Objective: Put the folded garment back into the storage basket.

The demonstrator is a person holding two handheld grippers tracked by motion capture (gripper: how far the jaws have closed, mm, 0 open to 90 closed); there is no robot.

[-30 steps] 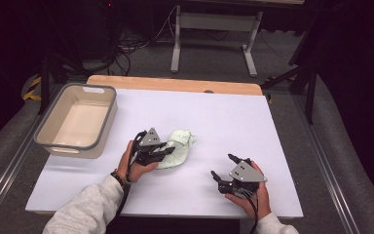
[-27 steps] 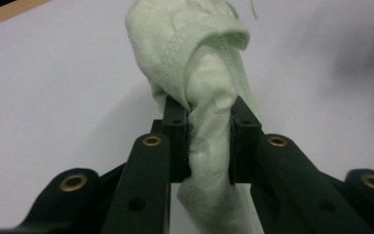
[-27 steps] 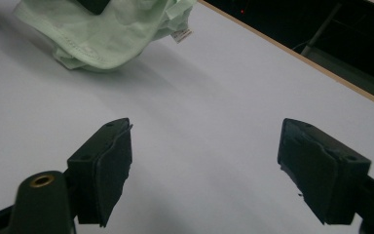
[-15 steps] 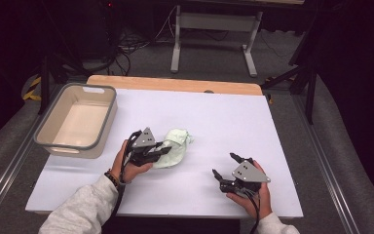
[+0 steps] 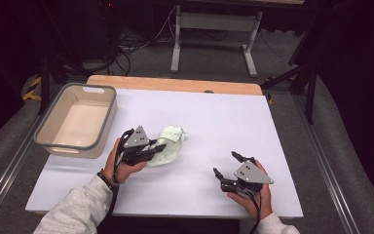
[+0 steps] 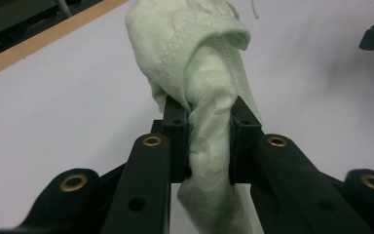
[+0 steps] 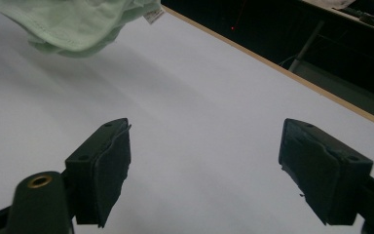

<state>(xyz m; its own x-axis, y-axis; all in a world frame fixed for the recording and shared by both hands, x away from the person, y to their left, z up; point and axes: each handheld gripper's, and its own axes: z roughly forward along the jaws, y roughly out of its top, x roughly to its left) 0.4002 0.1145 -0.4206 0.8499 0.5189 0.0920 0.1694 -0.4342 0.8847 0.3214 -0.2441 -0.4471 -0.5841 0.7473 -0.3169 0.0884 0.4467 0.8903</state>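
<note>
Cloth (image 5: 169,147), pale green and crumpled, sits mid-worktop (image 5: 214,117) in the high view, bunched at the tip of the left claw (image 5: 157,147); grey bin (image 5: 76,120) stands just left of that hand, looks empty. Right claw (image 5: 226,165) hovers near the front right of the worktop, well apart from the cloth, nothing in it. Left gripper view: left claw (image 6: 208,141) is clamped narrow on a twisted fold of cloth (image 6: 199,73), fabric squeezed between both pads, stitched hem looping over above the jaws, rest of the cloth trailing toward the white worktop (image 6: 68,97). Looks partly lifted, though I can't tell whether any of it touches the surface. Right gripper view: right claw (image 7: 204,161) stands wide, pads (image 7: 114,161) bare, only white worktop (image 7: 199,97) between them; cloth (image 7: 78,24) hangs at the top left corner, a small tag at its edge, wooden worktop edge (image 7: 321,90) runs behind. My read on progress: grasp is done and secure, pickup looks underway. Left to do, judging by layout: carry the cloth over to the bin and release, or bring the right claw in for a second grip if it's meant to be spread or folded. Bin drop seems likelier given how close it is.
</note>
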